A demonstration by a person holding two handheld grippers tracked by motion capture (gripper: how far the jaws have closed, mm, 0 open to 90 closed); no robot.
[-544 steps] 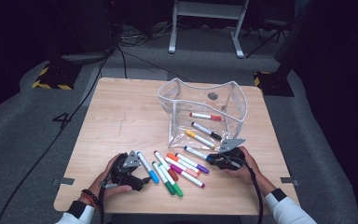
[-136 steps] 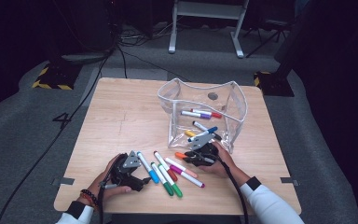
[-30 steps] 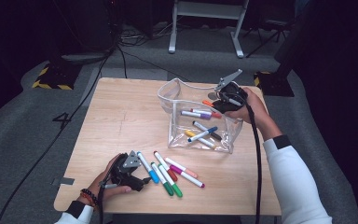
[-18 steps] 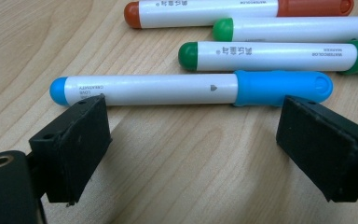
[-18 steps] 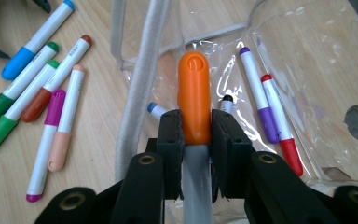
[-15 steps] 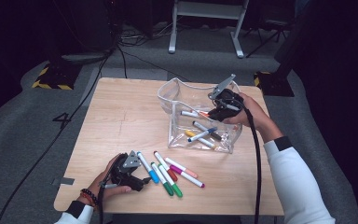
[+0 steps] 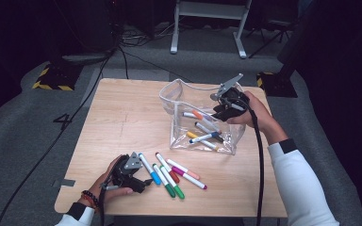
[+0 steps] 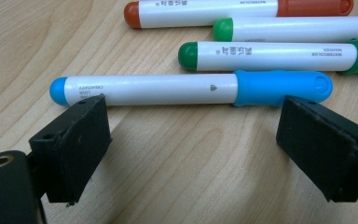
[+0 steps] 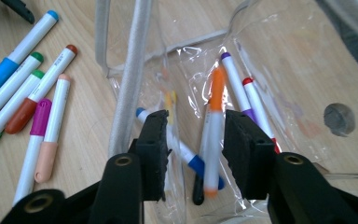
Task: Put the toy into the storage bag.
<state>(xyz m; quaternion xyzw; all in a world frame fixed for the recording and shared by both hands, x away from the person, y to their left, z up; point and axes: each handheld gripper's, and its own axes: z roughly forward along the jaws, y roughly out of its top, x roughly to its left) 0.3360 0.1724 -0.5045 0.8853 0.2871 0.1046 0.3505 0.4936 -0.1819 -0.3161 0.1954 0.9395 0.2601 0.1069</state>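
Lying loose: six markers [image 7: 171,172] on table [image 7: 122,117]; roughly five in pouch [image 7: 202,123].

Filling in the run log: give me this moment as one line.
right gripper: over clear bag, jaws open, orange marker below them | left gripper: on table, open by blue marker | markers outside: six

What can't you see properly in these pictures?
- Left claw view: the caps of the green markers run off the right edge.
- Right claw view: a black jaw hides part of the yellow marker in the clear bag.
- High view: the writing on the markers is too small to read.
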